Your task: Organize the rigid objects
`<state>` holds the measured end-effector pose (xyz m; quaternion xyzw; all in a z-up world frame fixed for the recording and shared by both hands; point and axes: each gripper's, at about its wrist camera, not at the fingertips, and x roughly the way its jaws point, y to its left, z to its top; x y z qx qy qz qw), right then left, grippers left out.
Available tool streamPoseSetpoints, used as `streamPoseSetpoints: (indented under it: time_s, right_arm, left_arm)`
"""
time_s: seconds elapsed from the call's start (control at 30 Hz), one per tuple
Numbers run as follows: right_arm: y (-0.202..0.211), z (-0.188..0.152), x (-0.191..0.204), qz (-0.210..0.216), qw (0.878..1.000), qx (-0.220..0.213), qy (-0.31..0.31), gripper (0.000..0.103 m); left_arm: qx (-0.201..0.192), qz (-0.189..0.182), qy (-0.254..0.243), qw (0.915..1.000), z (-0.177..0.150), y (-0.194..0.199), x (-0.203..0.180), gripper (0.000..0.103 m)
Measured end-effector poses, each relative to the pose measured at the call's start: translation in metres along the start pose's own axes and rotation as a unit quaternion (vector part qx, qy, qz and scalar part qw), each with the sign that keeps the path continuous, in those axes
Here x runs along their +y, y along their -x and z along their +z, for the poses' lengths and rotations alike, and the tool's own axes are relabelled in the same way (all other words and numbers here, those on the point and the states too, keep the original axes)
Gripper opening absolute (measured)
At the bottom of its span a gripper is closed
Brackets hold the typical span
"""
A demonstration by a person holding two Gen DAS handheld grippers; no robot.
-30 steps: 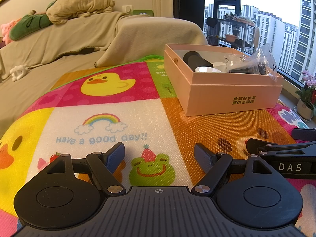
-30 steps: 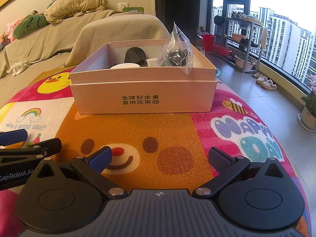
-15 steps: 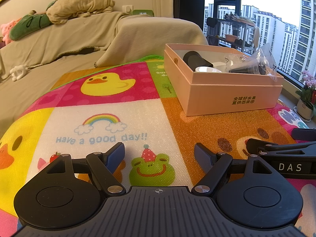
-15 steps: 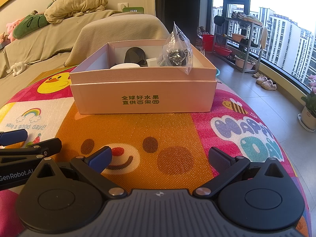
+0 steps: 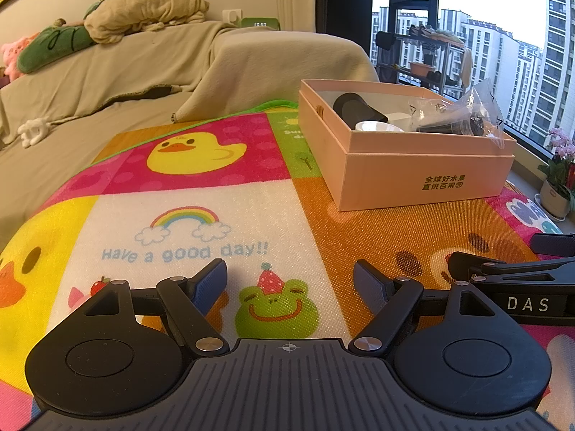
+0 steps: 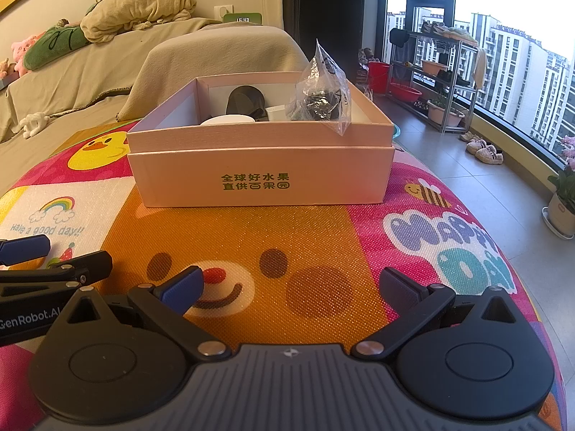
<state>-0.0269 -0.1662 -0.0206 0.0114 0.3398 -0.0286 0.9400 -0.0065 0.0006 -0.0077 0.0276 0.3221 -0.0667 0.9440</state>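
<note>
A pink cardboard box (image 6: 262,176) with green print stands on the colourful play mat (image 6: 251,237); it also shows at the right of the left wrist view (image 5: 424,176). Inside lie a dark cylinder (image 5: 357,107), a white round object (image 6: 227,120), a small white block (image 6: 276,112) and a clear plastic bag (image 6: 321,97) of dark parts that sticks up over the rim. My left gripper (image 5: 290,280) is open over the frog print, empty. My right gripper (image 6: 291,285) is open over the bear face, empty, well short of the box.
A beige-covered sofa (image 5: 143,72) with cushions and plush toys runs behind the mat. To the right are tall windows, a shelf rack (image 6: 442,82) with basins, slippers on the tiled floor and a potted plant (image 6: 562,197). The mat drops off at its right edge.
</note>
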Motion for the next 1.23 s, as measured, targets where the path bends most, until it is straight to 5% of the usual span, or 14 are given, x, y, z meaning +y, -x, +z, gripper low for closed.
streamPoseSetpoints:
  time_s: [1.23]
  right_arm:
    - [0.0,0.0,-0.0002,0.0,1.0,0.0,0.0,0.103]
  left_arm:
    - [0.002,0.001,-0.004,1.0,0.0016,-0.0012,0.0035,0.084]
